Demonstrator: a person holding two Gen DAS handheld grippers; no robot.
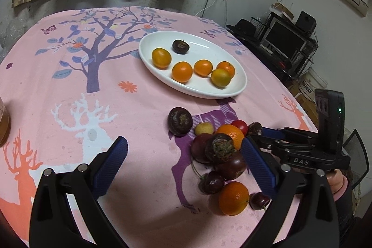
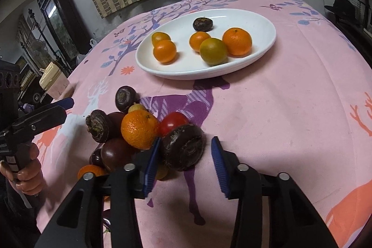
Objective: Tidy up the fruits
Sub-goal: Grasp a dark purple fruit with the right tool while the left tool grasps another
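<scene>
A: How was the left gripper (image 1: 183, 160) found?
B: Ribbed pads (image 1: 111, 164) were spread wide, nothing gripped.

A: The right gripper (image 2: 186, 165)?
B: A round, ridged water chestnut (image 2: 183, 147) on the tablecloth (image 2: 279, 120) was bracketed; one pad was touched, the other was clear.

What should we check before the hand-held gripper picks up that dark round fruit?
1. Dark fruit sits between the right hand-held gripper's pads: ok.
2. Both pads press on it: not ok; one pad touches it, and a gap shows at the other.
3. Orange clear of the near pad: cannot tell; it lies right beside it.
4. Plate has bare room for one more: ok.
5. Left hand-held gripper keeps out of the way: ok; it is open and empty, beside the pile.
</scene>
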